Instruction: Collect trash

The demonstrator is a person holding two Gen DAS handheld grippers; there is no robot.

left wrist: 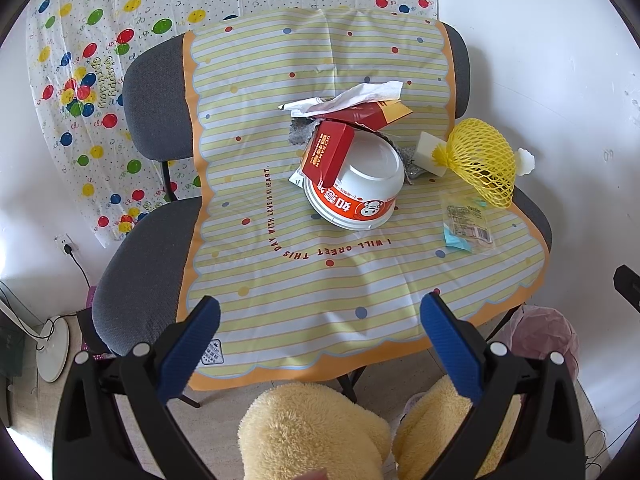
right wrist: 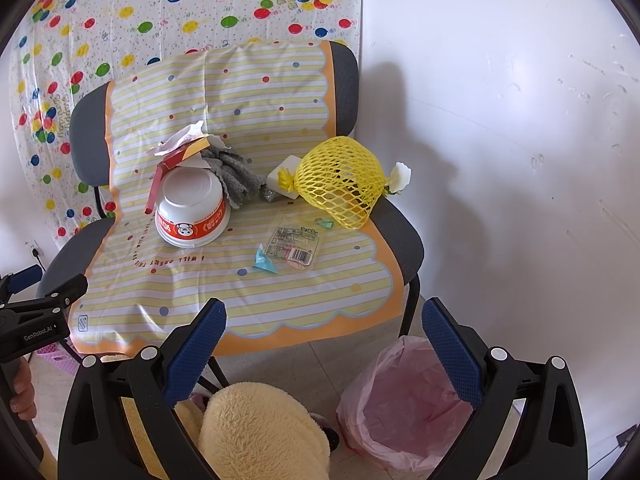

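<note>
Both tongs, left [left wrist: 320, 344] and right [right wrist: 324, 348], are held spread wide and empty before the chair [right wrist: 404, 240]. The clear wrapper [right wrist: 294, 246] is seen flat near the seat's right edge, its long axis slanting toward the front-right corner (right tongs judged nearer). The lined bin [right wrist: 404, 396] is placed on the floor below.

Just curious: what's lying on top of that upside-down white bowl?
A red carton leans on the white bowl, with crumpled paper above it. Anything under the bowl is hidden.
</note>
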